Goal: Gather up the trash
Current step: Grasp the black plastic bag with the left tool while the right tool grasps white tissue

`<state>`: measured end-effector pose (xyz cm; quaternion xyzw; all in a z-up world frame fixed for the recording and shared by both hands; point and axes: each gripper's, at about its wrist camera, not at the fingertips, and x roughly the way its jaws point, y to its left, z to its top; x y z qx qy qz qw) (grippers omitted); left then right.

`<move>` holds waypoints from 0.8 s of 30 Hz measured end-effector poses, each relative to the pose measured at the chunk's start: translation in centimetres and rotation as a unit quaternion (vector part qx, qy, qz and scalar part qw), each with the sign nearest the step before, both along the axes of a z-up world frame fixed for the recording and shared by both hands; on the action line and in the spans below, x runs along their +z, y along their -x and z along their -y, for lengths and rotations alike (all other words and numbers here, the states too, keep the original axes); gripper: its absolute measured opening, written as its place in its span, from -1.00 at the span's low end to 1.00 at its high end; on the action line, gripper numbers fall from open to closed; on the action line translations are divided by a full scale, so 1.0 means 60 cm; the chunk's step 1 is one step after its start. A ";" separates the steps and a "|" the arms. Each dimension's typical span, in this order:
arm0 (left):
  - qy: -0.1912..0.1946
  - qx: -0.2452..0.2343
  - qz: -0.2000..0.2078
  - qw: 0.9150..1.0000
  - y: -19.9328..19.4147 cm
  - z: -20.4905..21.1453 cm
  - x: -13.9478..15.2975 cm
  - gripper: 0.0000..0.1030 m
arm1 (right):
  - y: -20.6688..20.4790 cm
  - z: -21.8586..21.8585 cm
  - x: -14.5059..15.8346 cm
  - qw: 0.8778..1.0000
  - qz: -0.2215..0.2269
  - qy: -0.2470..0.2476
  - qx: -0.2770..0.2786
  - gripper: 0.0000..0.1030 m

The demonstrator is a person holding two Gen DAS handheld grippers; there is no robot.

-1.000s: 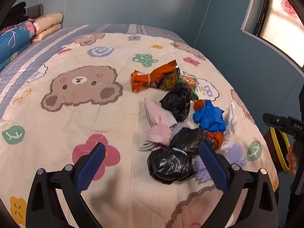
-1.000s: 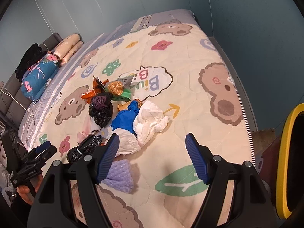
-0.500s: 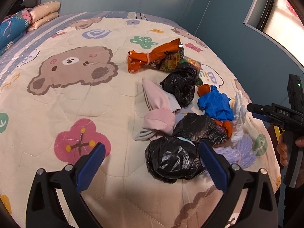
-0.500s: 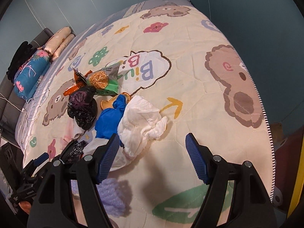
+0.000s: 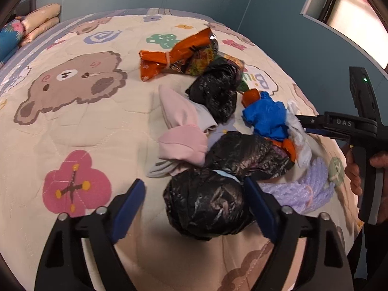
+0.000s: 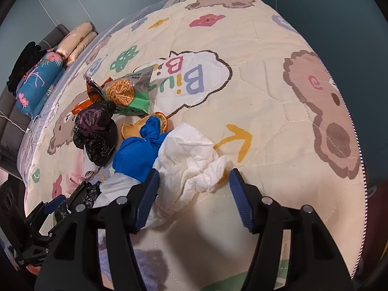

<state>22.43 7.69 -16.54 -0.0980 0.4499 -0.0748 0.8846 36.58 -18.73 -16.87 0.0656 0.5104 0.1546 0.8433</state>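
Lying in a heap on the bed's quilt (image 5: 80,126), the trash has a black bag (image 5: 206,203) nearest the left gripper (image 5: 194,201), jaws apart around it. Right gripper (image 6: 194,186), jaws apart, straddles white crumpled paper (image 6: 191,160) beside a blue bag (image 6: 138,155).

Both fisheye views are evenly and fairly brightly lit, with soft shadows on the quilt (image 5: 72,126) beneath each tool. A bright, washed-out window (image 5: 351,21) glows at the upper right of the left view. Straight lines bow strongly toward the dark vignetted corners. The crinkled black bag (image 5: 208,203) shows small glints. Focus is sharp centrally, softer at the rims.
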 end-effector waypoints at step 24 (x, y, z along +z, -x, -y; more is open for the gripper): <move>0.027 -0.015 0.026 0.999 0.034 -0.014 0.060 -0.27 | 0.055 -0.001 0.096 0.997 0.058 -0.038 0.026 -0.68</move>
